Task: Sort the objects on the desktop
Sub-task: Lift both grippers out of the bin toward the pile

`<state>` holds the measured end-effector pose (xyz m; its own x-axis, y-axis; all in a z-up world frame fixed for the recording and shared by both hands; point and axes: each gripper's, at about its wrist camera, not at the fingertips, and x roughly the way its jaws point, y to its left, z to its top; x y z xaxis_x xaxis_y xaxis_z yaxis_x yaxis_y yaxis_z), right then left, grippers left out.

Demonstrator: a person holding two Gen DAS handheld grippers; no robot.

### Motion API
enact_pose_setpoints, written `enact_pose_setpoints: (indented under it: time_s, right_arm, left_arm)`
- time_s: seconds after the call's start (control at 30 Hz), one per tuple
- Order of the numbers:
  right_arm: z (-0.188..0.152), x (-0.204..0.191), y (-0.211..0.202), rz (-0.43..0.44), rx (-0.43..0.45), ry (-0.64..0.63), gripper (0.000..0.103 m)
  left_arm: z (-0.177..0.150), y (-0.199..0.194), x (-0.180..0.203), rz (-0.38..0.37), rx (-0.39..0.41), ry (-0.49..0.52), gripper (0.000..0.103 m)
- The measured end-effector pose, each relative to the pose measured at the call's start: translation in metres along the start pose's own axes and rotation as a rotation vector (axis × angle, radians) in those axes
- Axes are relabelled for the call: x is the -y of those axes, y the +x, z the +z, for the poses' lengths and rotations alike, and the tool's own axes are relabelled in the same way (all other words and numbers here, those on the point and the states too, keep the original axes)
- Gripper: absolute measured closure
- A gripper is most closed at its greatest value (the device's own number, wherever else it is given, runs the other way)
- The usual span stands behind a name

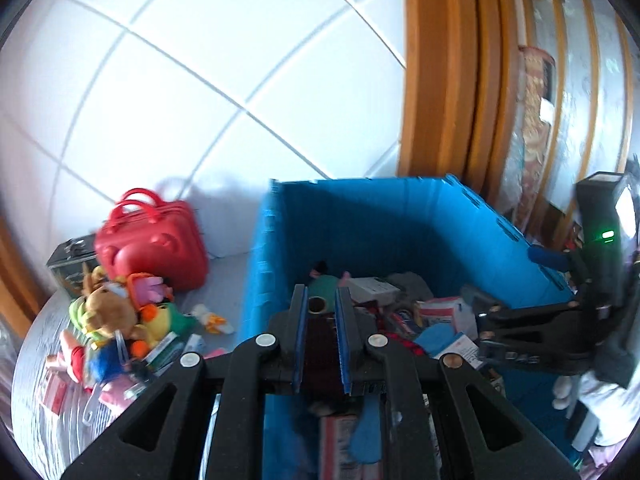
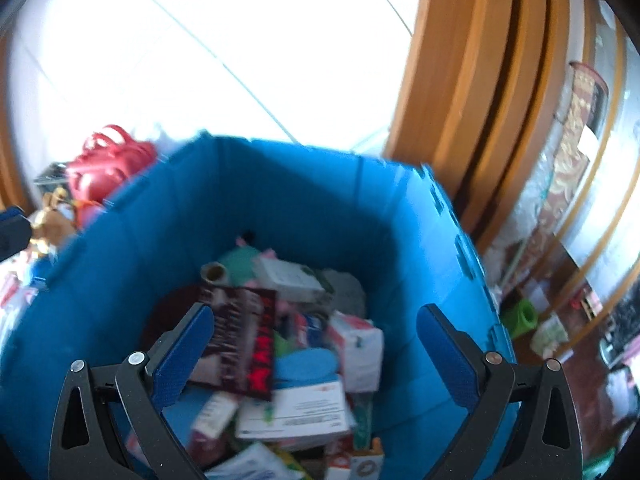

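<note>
Left hand-held gripper (image 1: 323, 312): pads close together w/ nothing clamped, above blue bin (image 1: 360, 216). Right hand-held gripper (image 2: 316, 344): fingers wide apart, empty, over the same bin. Bin holds mixed boxes, incl. dark red-lettered booklet (image 2: 244, 340) & white carton (image 2: 288, 276). On desk (image 1: 228, 276), left of bin: red case (image 1: 152, 244), plush toys (image 1: 116, 316).

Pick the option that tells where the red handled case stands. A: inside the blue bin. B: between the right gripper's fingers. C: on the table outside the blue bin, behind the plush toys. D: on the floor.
C: the red case stands on the table beside the blue bin, behind the plush toys.
</note>
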<state>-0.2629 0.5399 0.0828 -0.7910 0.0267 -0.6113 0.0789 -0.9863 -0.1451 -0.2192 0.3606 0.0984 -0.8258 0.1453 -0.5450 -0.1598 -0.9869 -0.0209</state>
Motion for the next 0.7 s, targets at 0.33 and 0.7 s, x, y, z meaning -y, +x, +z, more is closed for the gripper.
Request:
enact_pose_setpoints:
  time_s: [0.33,0.7]
  right_arm:
    - [-0.003,-0.097,-0.091,0.212,0.204,0.005,0.0]
    - [-0.032,-0.3,-0.087,0.471,0.133,-0.095,0.0]
  left_arm:
    - [-0.061,-0.056,-0.13,0.148,0.06,-0.128,0.089]
    - [-0.182,-0.061,-0.351,0.241,-0.147,-0.356,0.076]
